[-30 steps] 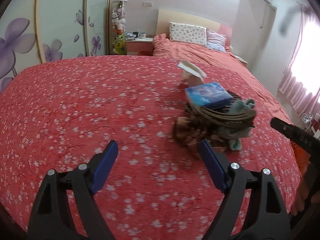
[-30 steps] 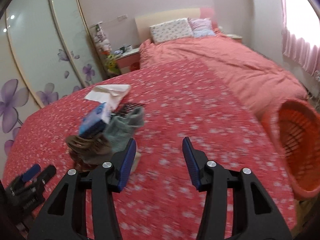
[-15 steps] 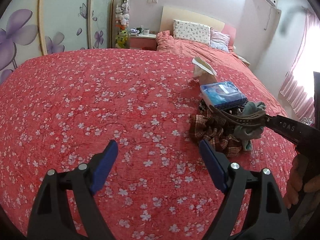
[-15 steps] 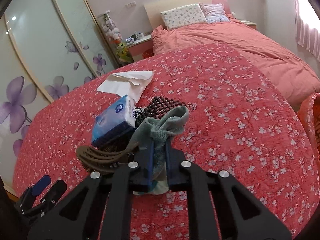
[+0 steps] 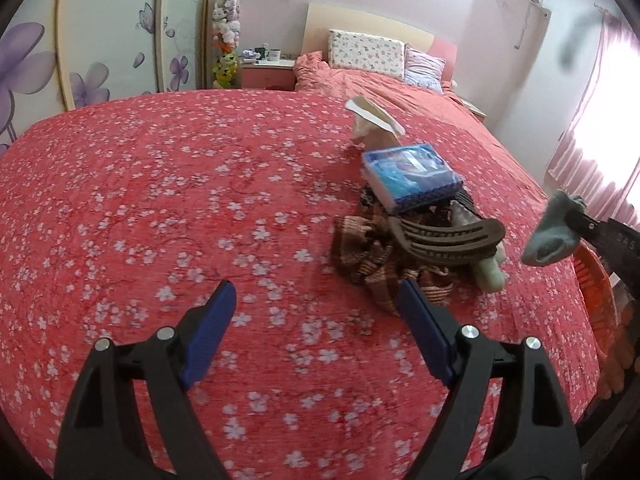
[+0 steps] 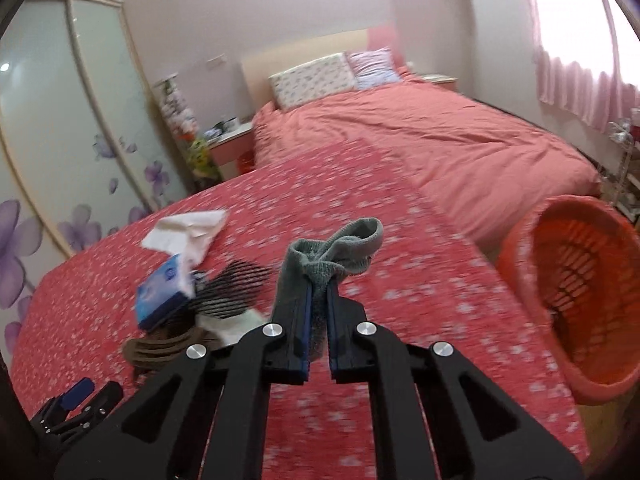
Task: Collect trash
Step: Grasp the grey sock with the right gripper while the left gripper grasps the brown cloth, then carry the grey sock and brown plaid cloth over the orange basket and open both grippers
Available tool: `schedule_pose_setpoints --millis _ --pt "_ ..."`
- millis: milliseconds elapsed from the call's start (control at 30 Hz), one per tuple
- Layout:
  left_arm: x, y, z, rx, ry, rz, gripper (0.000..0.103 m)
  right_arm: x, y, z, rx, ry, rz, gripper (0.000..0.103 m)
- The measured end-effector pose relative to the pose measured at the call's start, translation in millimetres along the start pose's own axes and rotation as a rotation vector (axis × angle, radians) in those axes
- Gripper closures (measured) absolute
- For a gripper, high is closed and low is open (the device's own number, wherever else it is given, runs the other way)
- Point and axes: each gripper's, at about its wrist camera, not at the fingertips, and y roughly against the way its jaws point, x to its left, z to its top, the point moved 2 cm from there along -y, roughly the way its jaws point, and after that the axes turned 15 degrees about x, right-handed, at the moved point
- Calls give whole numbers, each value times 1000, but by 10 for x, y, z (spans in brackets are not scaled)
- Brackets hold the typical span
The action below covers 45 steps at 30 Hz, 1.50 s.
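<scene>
Your right claw [image 6: 318, 308] points forward and downward over the red flowered bedspread [image 5: 168, 200], its two blue pads pressed tight on one grey-green sock [image 6: 336, 256], which hangs clear of the bed with its cuff flopping beyond the tips. Your left claw [image 5: 316, 320] also tilts downward, its pads spread wide with nothing between them, only bedspread beneath.

Just ahead and right of the left claw lies the remaining pile: one blue tissue pack [image 5: 412, 176] on top, one brown slotted sandal [image 5: 448, 240] below it, one brown checked cloth [image 5: 364, 256], one pale sock [image 5: 490, 272] and one black beaded mat [image 6: 232, 288]. One white crumpled tissue [image 5: 372, 120] lies further ahead, apart from the pile.

One orange basket [image 6: 576, 292] stands beside the bed, to the right of your right claw, with the held sock well short of its rim
</scene>
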Motion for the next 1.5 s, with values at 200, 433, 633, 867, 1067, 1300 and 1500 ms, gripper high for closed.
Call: schedule_pose_setpoints --millis 200,433,633,867,1067,1300,1500 --pt "-157 -138 70 31 -2 -36 26 -153 42 -34 -9 -16 -10 96" --pt "-402 -342 156 58 -45 -32 37 -177 9 -150 18 -4 -8 96" --pt "-455 -377 218 50 -78 -40 82 -172 48 -214 27 11 -1 96" --pt "-276 -31 154 -12 -89 -21 89 -192 158 -248 12 10 11 96" --pt "-129 487 224 -112 -67 -5 89 -176 316 -243 -20 12 29 96" --pt "-178 959 331 -200 -62 -17 89 -194 545 -244 -66 14 45 96" --pt "-416 1097 343 -214 -100 -45 89 -287 737 -251 -106 10 43 96"
